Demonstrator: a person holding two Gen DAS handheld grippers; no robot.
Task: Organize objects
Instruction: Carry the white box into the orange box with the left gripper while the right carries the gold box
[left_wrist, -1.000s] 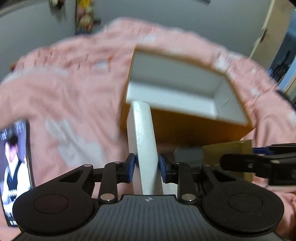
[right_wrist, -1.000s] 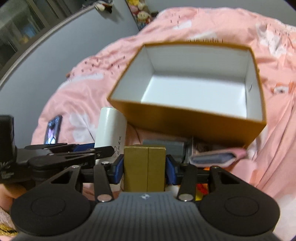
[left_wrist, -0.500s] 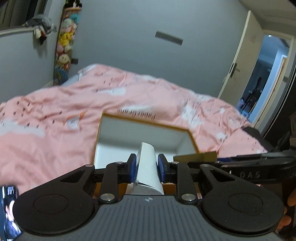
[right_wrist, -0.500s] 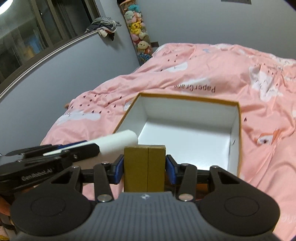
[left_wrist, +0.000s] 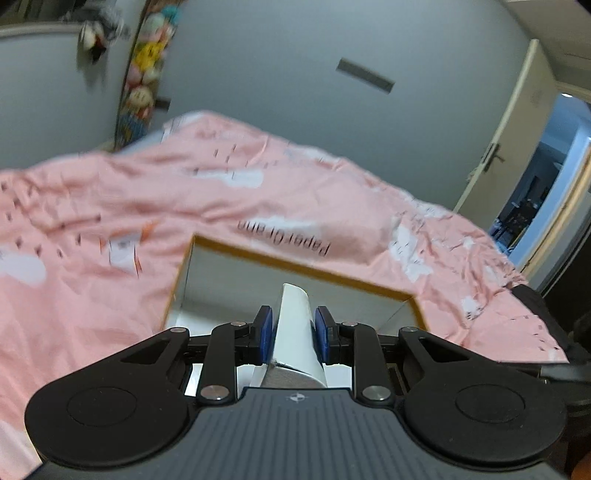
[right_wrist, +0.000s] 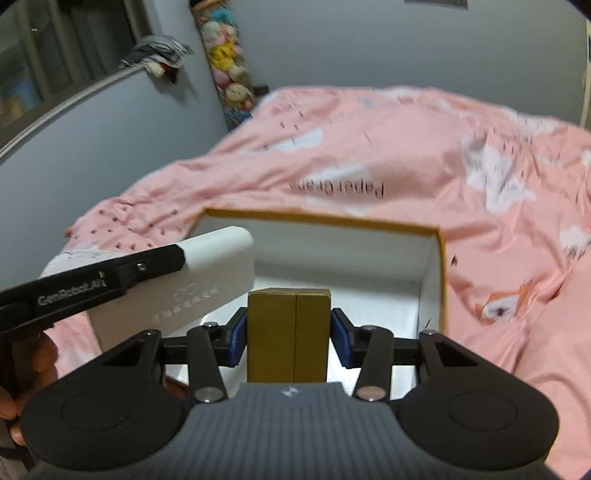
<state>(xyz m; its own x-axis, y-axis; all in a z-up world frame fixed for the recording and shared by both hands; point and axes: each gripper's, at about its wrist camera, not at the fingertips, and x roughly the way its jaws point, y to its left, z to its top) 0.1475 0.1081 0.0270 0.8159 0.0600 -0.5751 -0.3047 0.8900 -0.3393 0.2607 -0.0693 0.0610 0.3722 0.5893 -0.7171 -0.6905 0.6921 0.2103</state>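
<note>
A: Left gripper (left_wrist: 293, 332)?

B: Clamped on the white case (left_wrist: 297, 332), blue pads tight on both sides. Its jaws were closing slightly a moment ago, case between them. The case is carried in the air at the near left edge of the open box (left_wrist: 306, 273).

A: Right gripper (right_wrist: 289, 334)?

B: Clamped on the gold box (right_wrist: 289, 336), pads pressed on its left and right faces. It's held upright over the near edge of the open box (seam down the middle of its front face).

A: Where's the open box?

B: On the pink bedspread (right_wrist: 388, 147), orange outside with a white inside, lying between the two grippers and the far half of the bed. Cannot tell if anything's in it; the visible floor looks bare.

A: Both tools in one view?

B: Yes, in the right wrist view the left gripper comes in from the left with the white case, faint printing on its side. A hand (right_wrist: 22, 373) shows at the left edge (partly hidden).

A: Background?

B: Grey wall, plush toys (right_wrist: 229, 81) hanging far left, open door (left_wrist: 517, 155) far right. Blurry.
</note>
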